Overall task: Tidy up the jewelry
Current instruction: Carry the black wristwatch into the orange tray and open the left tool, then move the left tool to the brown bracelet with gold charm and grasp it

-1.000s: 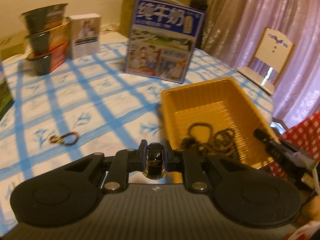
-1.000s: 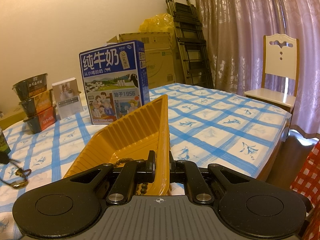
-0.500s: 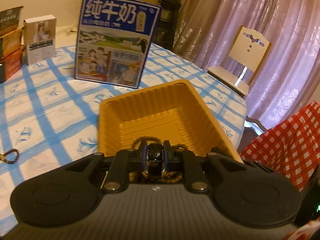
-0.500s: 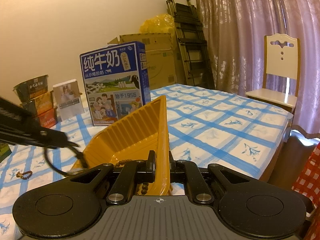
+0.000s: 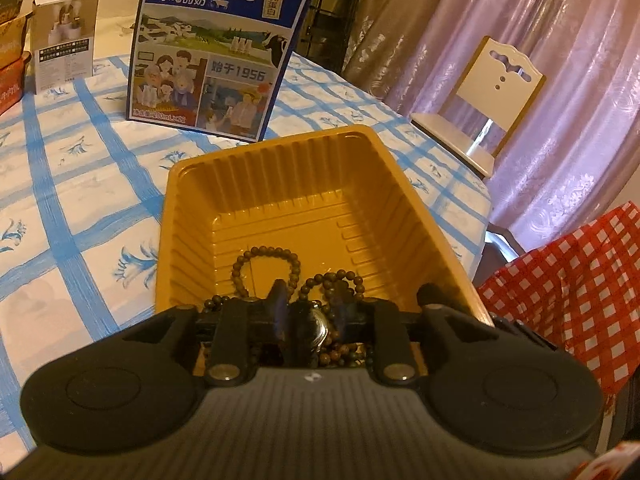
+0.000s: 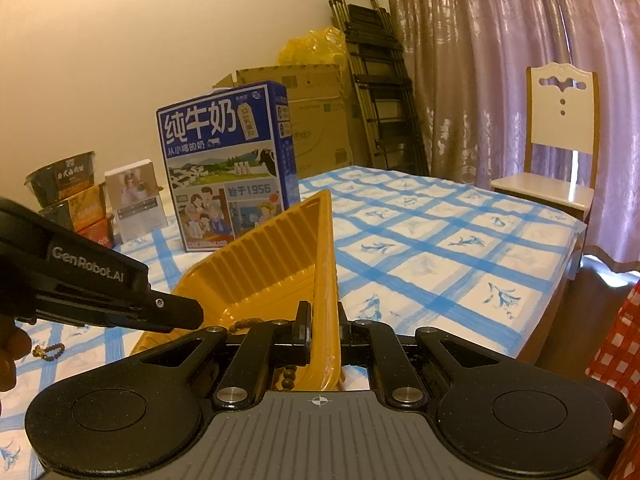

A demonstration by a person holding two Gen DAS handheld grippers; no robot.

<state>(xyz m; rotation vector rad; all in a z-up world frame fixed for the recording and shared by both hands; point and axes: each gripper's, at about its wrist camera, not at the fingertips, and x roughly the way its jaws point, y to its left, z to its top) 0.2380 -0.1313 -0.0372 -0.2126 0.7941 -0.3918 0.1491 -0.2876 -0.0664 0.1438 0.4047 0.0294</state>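
Note:
A yellow ribbed tray (image 5: 272,146) stands on the blue-checked tablecloth (image 5: 80,184) with several dark bead bracelets (image 5: 266,256) in its near end. My left gripper (image 5: 310,310) hovers over that end and its jaws are opening. A dark watch (image 5: 316,330) sits loose between the blurred fingers (image 5: 280,306), just above the beads. My right gripper (image 6: 323,320) is shut on the tray's rim (image 6: 326,280). From the right wrist, the left gripper (image 6: 176,314) reaches in over the tray (image 6: 276,252). One beaded bracelet (image 6: 50,350) lies on the cloth at the left.
A blue milk carton box (image 5: 224,48) stands behind the tray, with a white box (image 5: 64,40) and stacked noodle bowls (image 6: 66,196) to its left. A chair (image 5: 496,92) stands beyond the table's right edge. Red checked cloth (image 5: 568,280) lies at the right.
My left gripper swung right from the open cloth to above the tray's near end. Its jaws have widened and the watch sits lower between them. The right gripper kept still on the rim.

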